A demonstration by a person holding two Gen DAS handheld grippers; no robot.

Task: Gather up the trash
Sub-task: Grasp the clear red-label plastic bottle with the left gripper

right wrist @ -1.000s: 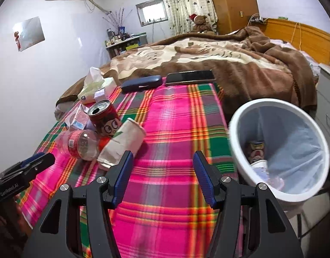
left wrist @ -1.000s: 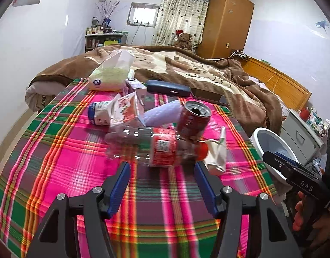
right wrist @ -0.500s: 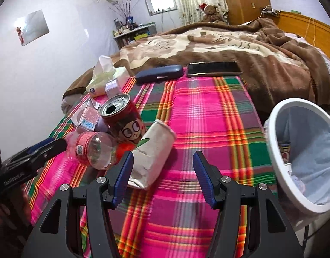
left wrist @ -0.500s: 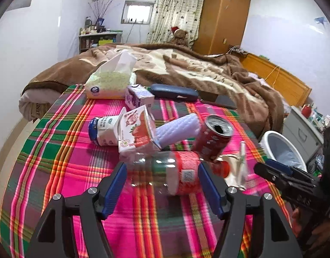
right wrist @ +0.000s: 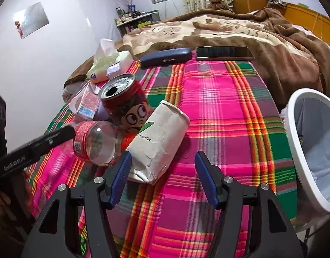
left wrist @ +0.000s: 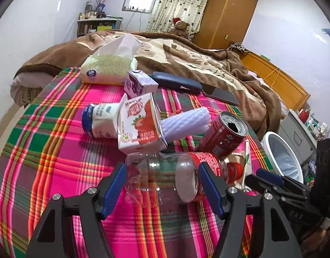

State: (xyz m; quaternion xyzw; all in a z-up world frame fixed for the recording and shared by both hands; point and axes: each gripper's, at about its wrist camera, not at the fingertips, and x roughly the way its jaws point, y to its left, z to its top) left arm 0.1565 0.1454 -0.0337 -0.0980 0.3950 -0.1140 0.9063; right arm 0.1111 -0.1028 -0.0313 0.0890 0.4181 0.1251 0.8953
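Left gripper (left wrist: pixel 161 177): we hold it low over the plaid cloth (left wrist: pixel 57 150), its blue pads spread wide on either side of the clear bottle (left wrist: pixel 165 174). The pads sit at the bottle's flanks; we cannot tell whether they touch it.
Right gripper (right wrist: pixel 162 172): ours stands wide too, with nothing between the pads. Its left pad is just beside the lower end of the paper pouch (right wrist: pixel 159 144).
Bottle: it lies on its side, red label and red cap (left wrist: pixel 234 172) pointing right, toward the pouch.
Can (left wrist: pixel 224 133): red, opened, tilted and leaning on the bottle and pouch. In the right view we see a cartoon face on it (right wrist: pixel 124 105).
Cartons: a strawberry carton (left wrist: pixel 140 124) rests just behind the bottle, with a white blue-capped bottle (left wrist: pixel 99 121) at its left and a white ribbed roll (left wrist: pixel 186 122) at its right. A small purple carton (left wrist: pixel 139 83) stands farther back.
Bin (right wrist: pixel 309 146): white, lined with a pale bag, beside the cloth's right edge and well apart from the trash pile.
Other things: we see a tissue pack (left wrist: pixel 109 68), a dark blue case (left wrist: pixel 176 82) and a phone (right wrist: pixel 224 53) along the far edge, against the brown blanket (left wrist: pixel 197 60).
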